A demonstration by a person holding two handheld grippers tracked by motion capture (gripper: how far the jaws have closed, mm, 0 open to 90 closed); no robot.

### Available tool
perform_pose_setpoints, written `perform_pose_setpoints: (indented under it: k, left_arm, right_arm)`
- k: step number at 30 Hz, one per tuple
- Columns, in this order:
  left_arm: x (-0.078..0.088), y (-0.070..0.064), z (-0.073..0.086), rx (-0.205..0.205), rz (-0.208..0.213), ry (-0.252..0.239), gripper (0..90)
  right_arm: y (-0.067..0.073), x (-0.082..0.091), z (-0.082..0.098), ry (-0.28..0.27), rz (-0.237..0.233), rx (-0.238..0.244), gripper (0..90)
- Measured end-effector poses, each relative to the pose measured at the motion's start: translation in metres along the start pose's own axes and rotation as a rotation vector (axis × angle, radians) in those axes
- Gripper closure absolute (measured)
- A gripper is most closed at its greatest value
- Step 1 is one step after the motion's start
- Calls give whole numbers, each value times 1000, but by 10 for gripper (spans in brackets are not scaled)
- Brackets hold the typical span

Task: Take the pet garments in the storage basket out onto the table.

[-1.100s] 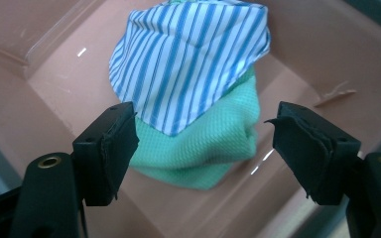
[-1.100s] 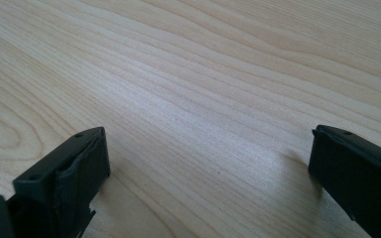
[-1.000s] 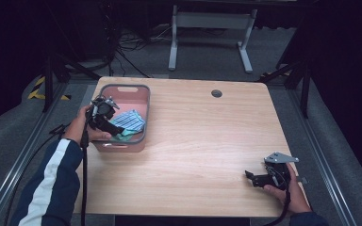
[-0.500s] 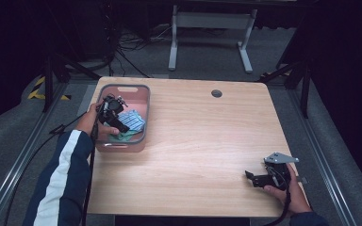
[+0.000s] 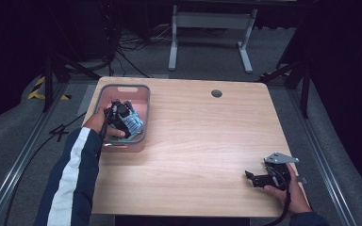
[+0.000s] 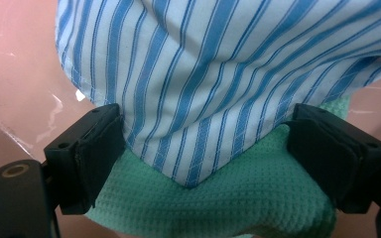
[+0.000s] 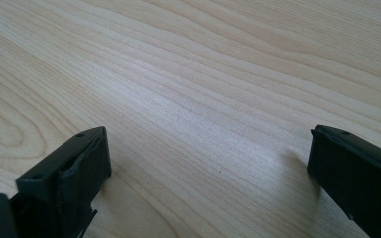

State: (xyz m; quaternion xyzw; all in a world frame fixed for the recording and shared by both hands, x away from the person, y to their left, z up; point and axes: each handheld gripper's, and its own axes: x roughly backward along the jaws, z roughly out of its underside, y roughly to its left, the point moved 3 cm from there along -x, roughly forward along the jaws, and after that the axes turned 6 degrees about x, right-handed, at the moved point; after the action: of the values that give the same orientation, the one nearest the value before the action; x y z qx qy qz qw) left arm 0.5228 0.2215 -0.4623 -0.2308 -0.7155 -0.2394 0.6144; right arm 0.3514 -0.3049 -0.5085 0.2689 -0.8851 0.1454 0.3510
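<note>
While the left gripper [image 5: 122, 118] hangs low inside the pink bin [image 5: 143, 101] at the table's far left, its jaws stand apart around a bunched fold of cloth; they have just been opening, and in the left gripper view the blue-and-white striped cloth [image 6: 213, 74] fills the gap between them, its lower point draped over a green waffle-weave cloth [image 6: 228, 203] that lies beneath; the left pad [image 6: 101, 148] sits right against the edge of the striped fabric, the right pad [image 6: 322, 148] close by both cloths, though I cannot tell whether either pad actually presses; pink bin floor [image 6: 15, 74] shows to both sides of the fabric. From the high view the striped cloth [image 5: 134, 123] lies in the nearer half of the bin, partly under the gripper, with a sliver of green [image 5: 118, 140] at the bin's near wall; the person's left hand [image 5: 99, 121] and a dark sleeve with a white stripe [image 5: 73, 174] reach in from below.

Well apart, at the near right corner of the wooden table [image 5: 207, 141], the right gripper [image 5: 253, 177] rests in the right hand [image 5: 287, 193], pointing left across the boards; its jaws are spread wide with nothing but bare wood grain [image 7: 203, 99] between them.
</note>
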Motion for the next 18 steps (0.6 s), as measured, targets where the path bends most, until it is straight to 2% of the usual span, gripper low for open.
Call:
perform_pose_setpoints:
  k: [6, 8, 10, 14, 15, 16, 18]
  left_arm:
    - [-2, 1, -1, 26, 2, 8, 149]
    - [-3, 0, 0, 59, 17, 4, 149]
    - [-3, 1, 0, 57, 18, 13, 150]
    - [-2, 0, -1, 46, 23, 30, 232]
    - [-1, 0, -2, 32, -9, 39, 232]
    - [-1, -1, -2, 38, -10, 46, 277]
    - [0, -3, -4, 32, -13, 60, 298]
  right_arm:
    - [0, 0, 0, -1, -3, 1, 35]
    - [0, -1, 0, -2, -2, 3, 35]
    - [0, -1, 0, -1, -1, 4, 35]
    - [0, -1, 0, -1, -1, 7, 35]
    - [0, -1, 0, -1, -1, 7, 35]
    - [0, -1, 0, -1, -1, 5, 35]
    - [0, -1, 0, -1, -2, 6, 35]
